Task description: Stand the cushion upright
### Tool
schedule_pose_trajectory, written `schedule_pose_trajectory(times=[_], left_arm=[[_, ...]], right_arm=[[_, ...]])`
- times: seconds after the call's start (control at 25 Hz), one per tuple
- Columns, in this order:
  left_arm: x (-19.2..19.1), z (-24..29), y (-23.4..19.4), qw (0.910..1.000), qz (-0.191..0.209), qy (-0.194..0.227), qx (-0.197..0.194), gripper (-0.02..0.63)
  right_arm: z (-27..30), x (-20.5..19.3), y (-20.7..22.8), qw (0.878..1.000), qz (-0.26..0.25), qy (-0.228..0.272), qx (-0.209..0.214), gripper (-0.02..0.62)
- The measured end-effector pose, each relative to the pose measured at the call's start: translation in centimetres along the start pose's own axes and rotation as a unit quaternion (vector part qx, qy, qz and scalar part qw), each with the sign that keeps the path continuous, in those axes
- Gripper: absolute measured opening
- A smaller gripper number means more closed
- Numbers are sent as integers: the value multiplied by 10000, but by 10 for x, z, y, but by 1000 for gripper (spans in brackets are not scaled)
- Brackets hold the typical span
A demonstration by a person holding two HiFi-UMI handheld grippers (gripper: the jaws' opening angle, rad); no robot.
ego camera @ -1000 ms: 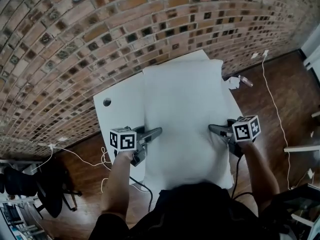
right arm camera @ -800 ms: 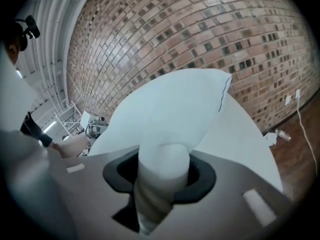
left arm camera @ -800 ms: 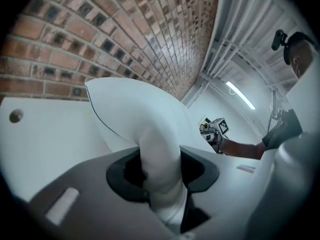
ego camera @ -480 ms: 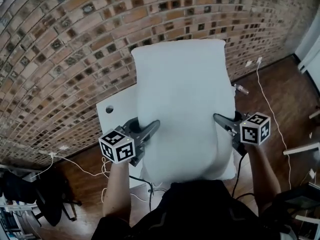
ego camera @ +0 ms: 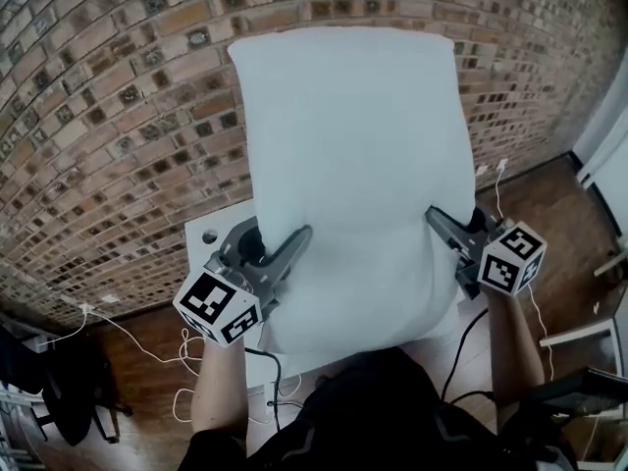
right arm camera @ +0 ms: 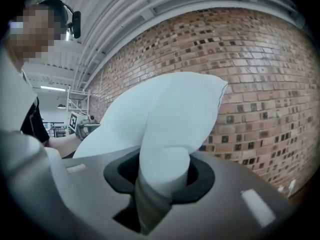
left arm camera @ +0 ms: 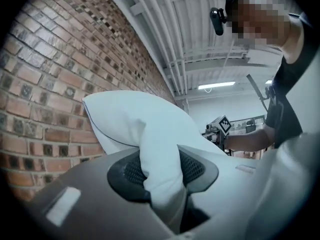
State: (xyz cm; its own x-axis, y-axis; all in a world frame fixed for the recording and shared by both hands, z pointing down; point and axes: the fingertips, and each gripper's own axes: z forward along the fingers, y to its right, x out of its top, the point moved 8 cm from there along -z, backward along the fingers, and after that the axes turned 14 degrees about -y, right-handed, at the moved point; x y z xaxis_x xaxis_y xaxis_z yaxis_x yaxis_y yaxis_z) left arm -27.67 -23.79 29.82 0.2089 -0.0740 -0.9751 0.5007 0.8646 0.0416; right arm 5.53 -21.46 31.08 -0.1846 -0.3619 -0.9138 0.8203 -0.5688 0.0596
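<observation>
Soft, even overhead light with no hard shadows. In the head view the white cushion [ego camera: 348, 165] is the brightest area, nearly washed out, with faint grey shading in its lower folds. The brick wall [ego camera: 118, 116] bows toward the frame edges through wide-angle distortion. Both gripper views are ringed by a dark circular vignette. A ceiling strip light [left arm camera: 216, 86] glows at centre right of the left gripper view. Left tongs [left arm camera: 161, 171] and right tongs [right arm camera: 162, 176], nearest the lens, are soft and out of focus.

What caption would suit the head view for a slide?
Left gripper and right gripper pinch a white cushion by its sides, holding it up before a brick wall.
</observation>
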Motion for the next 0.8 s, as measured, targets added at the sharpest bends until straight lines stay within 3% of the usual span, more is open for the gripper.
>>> schedule_pose_trajectory(times=[0.24,0.56,0.68,0.8], left_arm=[[34,43,-2,9940,528,342,891,129],[53,120,-35,9840,692,294,1615,129],[28,155,-51,9803,700,-61,1844,126],[-20,184,-77,9753,152,-688,2095,130]], right_arm=[[16,38,61,9966,-619,535,65,133],[65,71,154,9892,-1140,865,319,123],[100,58,186,9871,-1294,837,437,118],[142,30,209,9891,-1167,620,651,120]])
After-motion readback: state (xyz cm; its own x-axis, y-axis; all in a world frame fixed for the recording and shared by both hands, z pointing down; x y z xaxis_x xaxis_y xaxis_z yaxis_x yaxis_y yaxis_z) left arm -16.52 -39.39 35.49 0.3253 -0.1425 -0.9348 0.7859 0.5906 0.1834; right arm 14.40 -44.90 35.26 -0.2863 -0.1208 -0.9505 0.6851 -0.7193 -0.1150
